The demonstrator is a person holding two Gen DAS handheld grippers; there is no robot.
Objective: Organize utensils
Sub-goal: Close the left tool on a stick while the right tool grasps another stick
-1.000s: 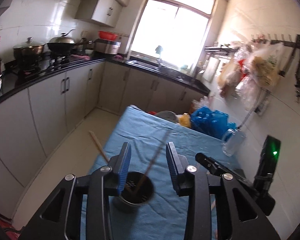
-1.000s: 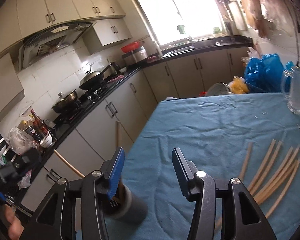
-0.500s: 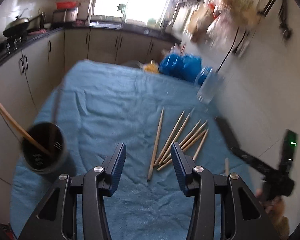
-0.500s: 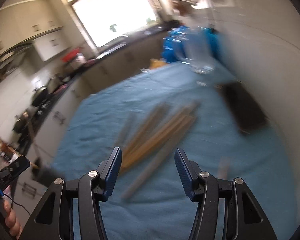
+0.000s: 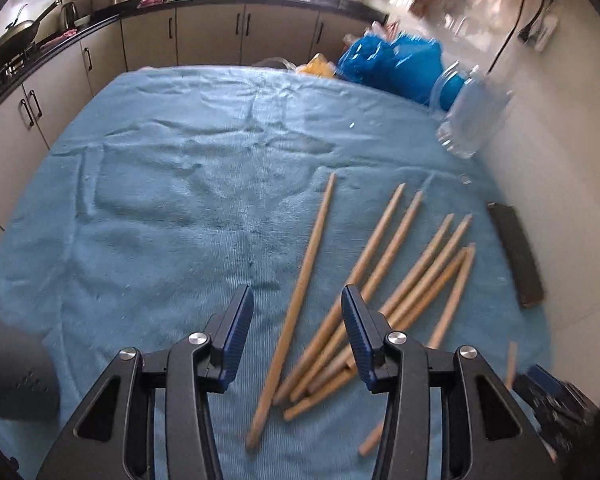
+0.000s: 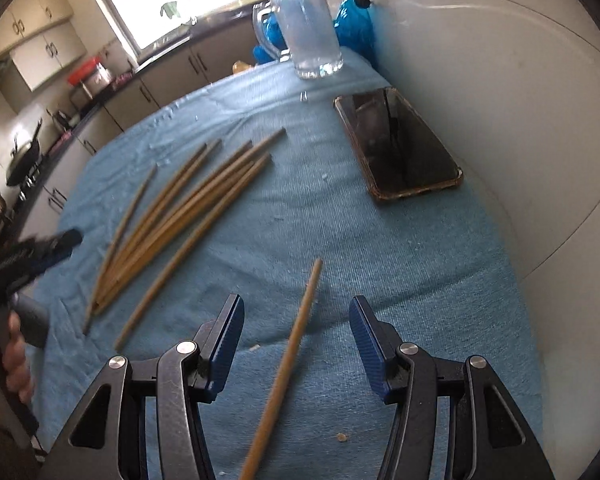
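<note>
A second ago both views faced the kitchen cabinets over the dark holder (image 5: 16, 376); now they tilt down at the blue-clothed surface (image 5: 160, 200). The left tongs (image 5: 296, 332), having just opened a little, stand apart over the leftmost of the chopsticks (image 5: 380, 288). The right tongs (image 6: 296, 344) gape, empty, around a lone chopstick (image 6: 288, 360) lying apart.

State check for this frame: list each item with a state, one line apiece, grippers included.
left gripper: open, empty, one chopstick between the jaws.
right gripper: open, empty, over a lone chopstick.
chopsticks: loose pile, lying flat on the blue cloth.
holder: upright, at the cloth's edge.
glass mug: upright.
phone: flat, screen dark.
</note>
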